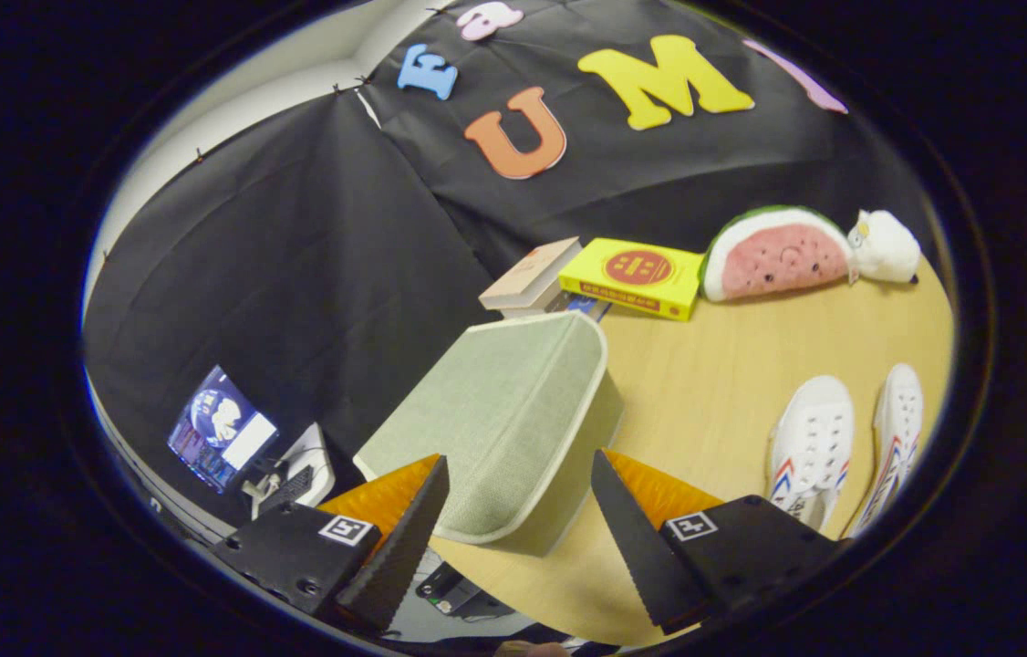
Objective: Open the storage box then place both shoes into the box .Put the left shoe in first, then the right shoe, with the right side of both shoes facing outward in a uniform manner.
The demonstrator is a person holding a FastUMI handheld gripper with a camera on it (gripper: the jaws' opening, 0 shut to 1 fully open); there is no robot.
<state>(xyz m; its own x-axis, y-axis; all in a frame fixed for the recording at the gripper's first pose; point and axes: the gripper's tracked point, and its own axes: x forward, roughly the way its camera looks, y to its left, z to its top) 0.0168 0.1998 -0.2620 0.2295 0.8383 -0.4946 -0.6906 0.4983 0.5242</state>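
A pale green fabric storage box [500, 415] with a cream-edged lid sits closed on the wooden table [714, 365], just ahead of my fingers and partly between them. My gripper [518, 470] is open, its fingers spread wide on either side of the box's near corner without touching it. Two white shoes with red and blue stripes lie side by side to the right of the box: one shoe [813, 447] nearer the box, the other shoe [897, 433] beyond it towards the table's edge.
Beyond the box lie a tan book [532, 274] and a yellow book [637, 276], then a watermelon plush [773, 255] and a small white plush [885, 246]. Left of the table, a lit screen [220, 429] stands low beside some equipment.
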